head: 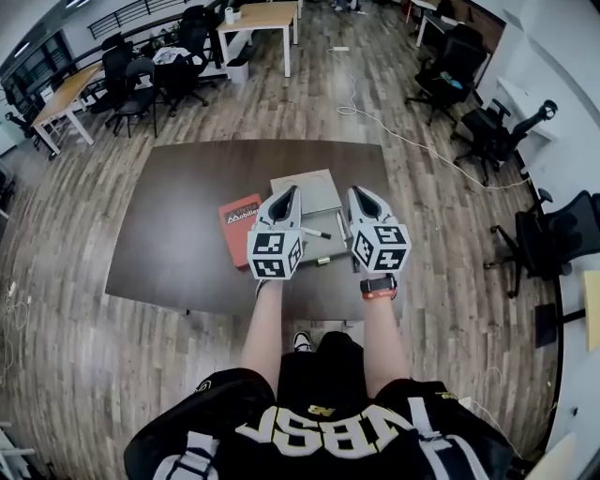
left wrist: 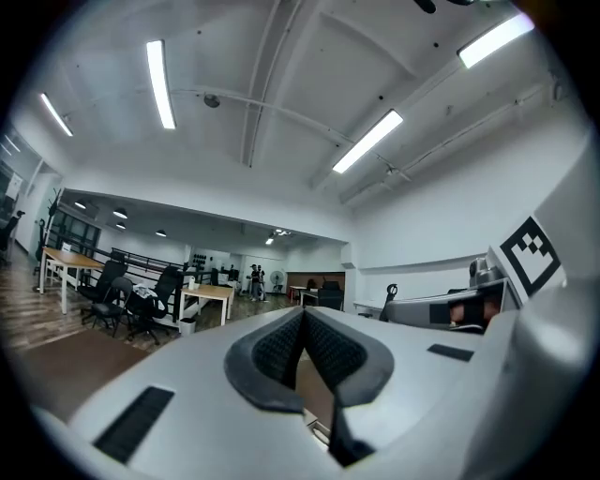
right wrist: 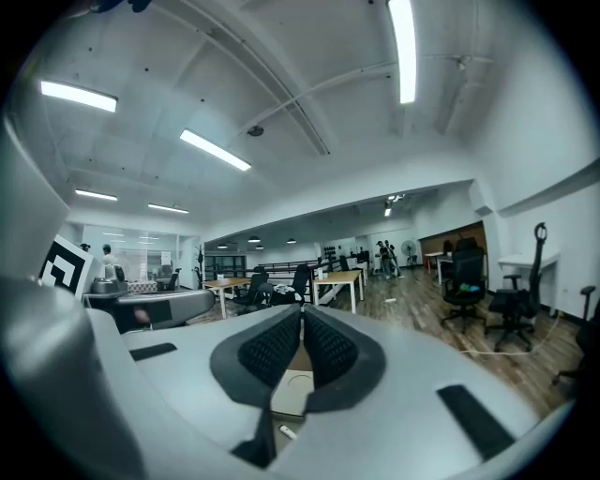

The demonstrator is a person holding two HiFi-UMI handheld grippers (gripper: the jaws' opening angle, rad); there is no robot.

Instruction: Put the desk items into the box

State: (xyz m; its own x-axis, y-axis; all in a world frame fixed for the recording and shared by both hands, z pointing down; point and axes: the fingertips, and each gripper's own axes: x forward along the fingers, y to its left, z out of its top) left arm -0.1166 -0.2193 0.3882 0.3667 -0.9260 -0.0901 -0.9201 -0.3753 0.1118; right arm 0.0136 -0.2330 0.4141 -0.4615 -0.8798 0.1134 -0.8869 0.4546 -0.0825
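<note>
While left hand-held gripper (head: pixel 292 191) and right hand-held gripper (head: pixel 357 192) hang closed, marker (head: pixel 314 232) lies between.

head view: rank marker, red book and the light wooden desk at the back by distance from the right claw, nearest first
1. marker: on the table, just left of the right claw.
2. red book: farther left on the same table.
3. light wooden desk: far back across the floor, by far the farthest.
</note>
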